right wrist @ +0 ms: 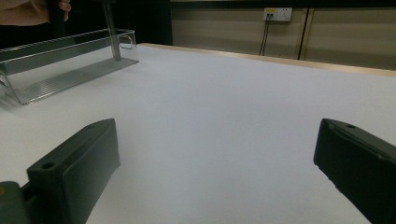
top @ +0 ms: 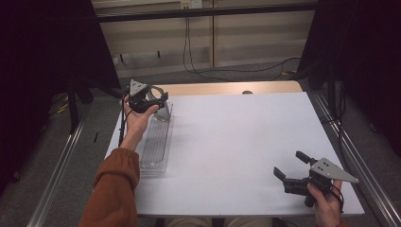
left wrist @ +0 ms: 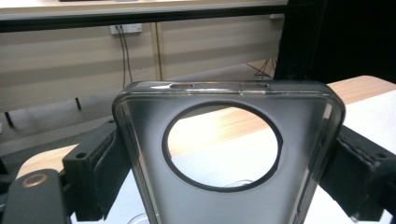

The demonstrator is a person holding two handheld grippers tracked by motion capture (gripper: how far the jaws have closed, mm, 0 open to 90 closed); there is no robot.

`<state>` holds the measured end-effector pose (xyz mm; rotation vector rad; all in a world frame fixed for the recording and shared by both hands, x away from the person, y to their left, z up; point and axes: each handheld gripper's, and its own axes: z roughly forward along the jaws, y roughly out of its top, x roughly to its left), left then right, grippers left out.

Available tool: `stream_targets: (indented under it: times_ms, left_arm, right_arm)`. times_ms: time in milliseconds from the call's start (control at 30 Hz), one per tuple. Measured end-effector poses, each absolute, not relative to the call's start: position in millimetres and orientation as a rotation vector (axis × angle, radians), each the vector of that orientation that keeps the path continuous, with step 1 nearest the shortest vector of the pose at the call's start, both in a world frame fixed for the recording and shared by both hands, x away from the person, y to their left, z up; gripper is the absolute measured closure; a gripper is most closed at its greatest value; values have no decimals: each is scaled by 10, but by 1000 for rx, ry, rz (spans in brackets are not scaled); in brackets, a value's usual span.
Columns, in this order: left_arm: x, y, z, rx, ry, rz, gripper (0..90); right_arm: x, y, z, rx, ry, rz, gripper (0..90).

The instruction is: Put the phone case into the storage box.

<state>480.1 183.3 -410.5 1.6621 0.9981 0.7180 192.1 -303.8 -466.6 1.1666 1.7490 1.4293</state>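
A translucent grey phone case (left wrist: 303, 154) with a large round camera hole is clamped by its sides between the black pads (left wrist: 100, 172) of my left gripper (left wrist: 229, 182). In the high view the left gripper (top: 160, 99) holds the case (top: 163, 112) upright over the far end of a clear plastic tray (top: 156, 146) at the table's left. From the right gripper view the case (right wrist: 112, 35) reaches down into the tray (right wrist: 70, 77). My right gripper (top: 291, 164) rests near the front right corner, open and holding nothing (right wrist: 217, 158).
A white sheet (top: 236, 137) covers the table, with a wooden strip (top: 227, 88) along the far edge. Metal rails (top: 61, 161) run along both sides. Cables (top: 246, 70) lie on the floor beyond, below a wall socket (right wrist: 278, 13).
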Motion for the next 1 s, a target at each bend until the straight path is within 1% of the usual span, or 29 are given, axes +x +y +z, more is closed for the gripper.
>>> stream_targets:
  times_ms: [100,167,267,400,1000]
  left_arm:
    - [4817,1851,-4118,1651,1005,724,116]
    - [4830,1863,-4130,1632,1013,698,115]
    - [4836,1852,-4135,1645,1007,731,115]
    - [4843,1847,-4140,1621,1017,729,115]
    - [4904,1807,-4133,1671,1063,781,102]
  right_arm:
    - [1921,-3036,-4671,1167,1759,1430,0]
    - [1923,-3037,-4675,1162,1763,1428,0]
    - [1927,-3040,-4674,1168,1757,1428,0]
    - [1927,-3036,-4677,1160,1762,1426,0]
    - [1927,-3033,-4681,1165,1769,1428,0]
